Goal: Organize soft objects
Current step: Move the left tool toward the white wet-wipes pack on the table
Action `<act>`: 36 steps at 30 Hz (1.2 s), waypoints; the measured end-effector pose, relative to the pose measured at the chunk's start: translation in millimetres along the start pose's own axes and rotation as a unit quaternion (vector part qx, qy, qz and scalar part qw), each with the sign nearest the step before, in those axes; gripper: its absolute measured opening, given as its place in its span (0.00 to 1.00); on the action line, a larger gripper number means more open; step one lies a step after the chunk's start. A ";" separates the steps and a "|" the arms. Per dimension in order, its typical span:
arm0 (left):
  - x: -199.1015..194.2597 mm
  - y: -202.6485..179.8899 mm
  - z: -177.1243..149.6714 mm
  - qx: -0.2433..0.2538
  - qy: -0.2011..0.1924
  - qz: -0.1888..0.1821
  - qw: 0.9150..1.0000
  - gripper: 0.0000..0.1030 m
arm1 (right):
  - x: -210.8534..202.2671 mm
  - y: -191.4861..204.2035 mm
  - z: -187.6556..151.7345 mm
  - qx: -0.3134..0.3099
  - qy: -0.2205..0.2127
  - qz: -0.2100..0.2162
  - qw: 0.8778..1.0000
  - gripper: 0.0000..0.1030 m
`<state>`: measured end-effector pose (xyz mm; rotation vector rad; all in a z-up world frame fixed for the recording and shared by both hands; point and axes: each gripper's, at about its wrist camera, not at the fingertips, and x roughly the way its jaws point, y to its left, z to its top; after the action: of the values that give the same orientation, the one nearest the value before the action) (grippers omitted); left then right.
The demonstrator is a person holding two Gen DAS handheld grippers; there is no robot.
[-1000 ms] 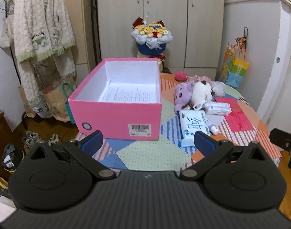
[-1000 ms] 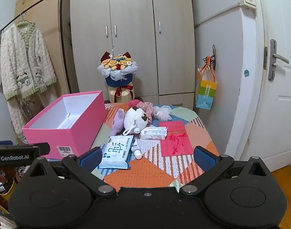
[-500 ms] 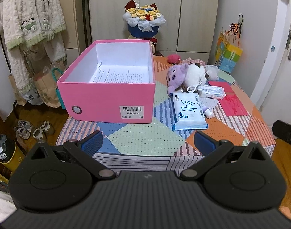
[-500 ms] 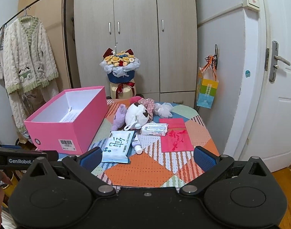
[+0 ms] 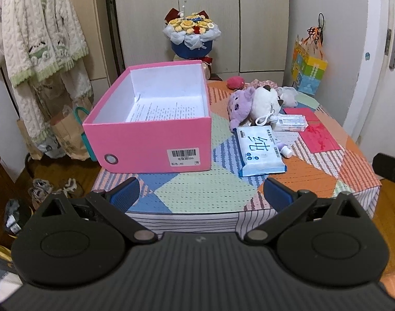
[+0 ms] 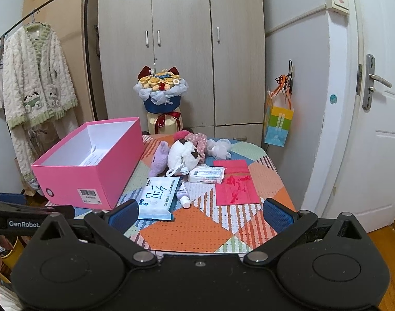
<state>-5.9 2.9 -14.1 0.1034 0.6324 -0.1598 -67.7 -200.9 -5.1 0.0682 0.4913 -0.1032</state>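
Observation:
A pink box [image 5: 156,129] [image 6: 91,165] stands open on the left of the patchwork table [image 5: 205,189] [image 6: 194,225], with only a printed sheet inside. To its right lie soft toys in a heap: a purple plush [image 5: 238,103] [image 6: 159,159], a white plush [image 5: 264,101] [image 6: 183,154], a pink one [image 5: 236,82] and a small grey-white one [image 6: 219,149]. My left gripper [image 5: 201,194] hangs open before the table's near edge, nothing between its fingers. My right gripper [image 6: 200,212] is open too, over the near edge.
A blue-white tissue pack [image 5: 258,153] [image 6: 157,197], a small white pack [image 6: 206,175], a little bottle [image 6: 183,194] and red envelopes [image 6: 235,185] lie on the table. A bouquet [image 6: 161,90] stands behind it. Cardigan rack at left, door at right, shoes on the floor [image 5: 52,186].
The left wrist camera pulled back from the box and rose; more of the table's front edge shows now. The right wrist view drew back slightly. Both grippers stayed open.

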 end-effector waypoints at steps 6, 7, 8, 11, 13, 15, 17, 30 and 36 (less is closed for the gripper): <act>3.3 -0.7 -2.1 0.011 0.002 0.006 1.000 1.00 | 0.0 0.0 -1.8 0.001 0.002 0.000 1.000 1.00; 3.8 -0.8 -2.3 0.011 0.003 0.005 1.000 1.00 | 0.6 -0.3 -2.1 0.001 0.003 0.000 1.000 1.00; 4.0 -0.7 -2.7 0.011 0.003 0.003 1.000 1.00 | 1.0 -0.4 -2.3 0.001 0.004 0.000 1.000 1.00; 3.9 -0.2 -3.1 0.012 0.003 0.002 1.000 1.00 | 2.9 -0.8 -2.2 0.001 0.007 -0.001 1.000 1.00; 4.1 -0.1 -3.1 0.012 0.002 0.003 1.000 1.00 | 3.6 -1.1 -2.4 0.001 0.008 -0.001 1.000 1.00; 4.3 0.0 -3.3 0.014 0.001 0.004 1.000 1.00 | 4.7 -1.2 -2.2 0.001 0.010 -0.001 1.000 1.00; 4.6 0.1 -3.2 0.014 0.002 0.004 1.000 1.00 | 5.8 -1.2 -2.3 0.001 0.012 -0.001 1.000 1.00; 6.1 0.7 -2.9 0.015 -0.001 0.002 1.000 1.00 | 9.7 0.5 -2.0 -0.005 0.016 -0.001 1.000 1.00; 5.6 6.8 3.3 -0.008 -0.020 -0.002 1.000 1.00 | 10.2 -1.6 0.4 -0.016 0.005 0.007 1.000 1.00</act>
<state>1.7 8.4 -14.5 0.0831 0.5935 -0.1608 -58.8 -203.4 -9.7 0.0408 0.5014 -0.0808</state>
